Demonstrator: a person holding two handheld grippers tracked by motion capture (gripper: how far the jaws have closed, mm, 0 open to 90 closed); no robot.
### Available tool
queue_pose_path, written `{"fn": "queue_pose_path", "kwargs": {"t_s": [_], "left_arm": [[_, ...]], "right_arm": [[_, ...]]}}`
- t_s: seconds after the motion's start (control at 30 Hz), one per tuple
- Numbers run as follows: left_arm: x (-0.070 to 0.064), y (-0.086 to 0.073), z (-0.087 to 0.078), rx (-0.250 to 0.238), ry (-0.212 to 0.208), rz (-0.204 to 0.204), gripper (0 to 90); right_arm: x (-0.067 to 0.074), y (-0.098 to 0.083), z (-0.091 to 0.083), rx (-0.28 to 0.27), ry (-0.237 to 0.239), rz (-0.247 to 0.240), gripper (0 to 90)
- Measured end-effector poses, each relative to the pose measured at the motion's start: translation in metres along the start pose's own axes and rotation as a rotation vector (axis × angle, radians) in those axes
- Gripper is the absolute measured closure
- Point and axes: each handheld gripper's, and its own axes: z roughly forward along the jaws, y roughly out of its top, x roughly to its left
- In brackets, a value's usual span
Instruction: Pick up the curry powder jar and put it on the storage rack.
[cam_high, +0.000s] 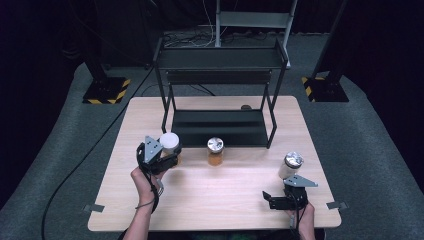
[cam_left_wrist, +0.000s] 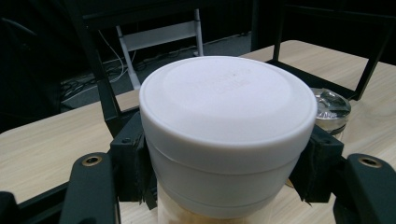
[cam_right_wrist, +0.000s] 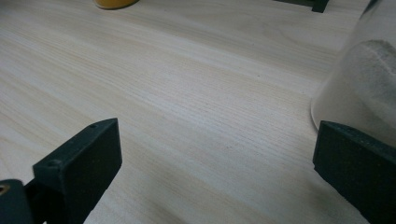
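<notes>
White-lidded jar (cam_left_wrist: 224, 126), pale contents; orange-filled jar (cam_high: 215, 152) with silver lid; whitish jar (cam_high: 290, 166), silver lid. Worktop (cam_high: 225, 200) light wood grain. Shelf rack (cam_high: 220, 127) black.

A light wooden table (cam_high: 215, 195) carries a black metal rack (cam_high: 220, 127) at its far middle. In front of it three jars stand well apart: a white-lidded jar (cam_high: 169, 142), an orange-filled jar (cam_high: 215, 151), and a pale-filled jar (cam_high: 290, 165).

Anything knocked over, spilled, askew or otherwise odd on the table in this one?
Nothing stands out. The white-lidded jar, clamped in the left tongs, the orange-filled jar and the pale-filled jar all stand upright on the table, with no spill in sight. The right tongs are open over bare wood.
</notes>
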Motion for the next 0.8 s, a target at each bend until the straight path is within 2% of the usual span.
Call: {"fn": "queue_pose_path", "kwargs": {"t_s": [0.8], "left_arm": [[0.004,-0.002,0.011,0.023,-0.005,-0.002,33.9]], "right_arm": [[0.0,0.0,0.0,0.001,-0.003,0.0,0.3]]}}
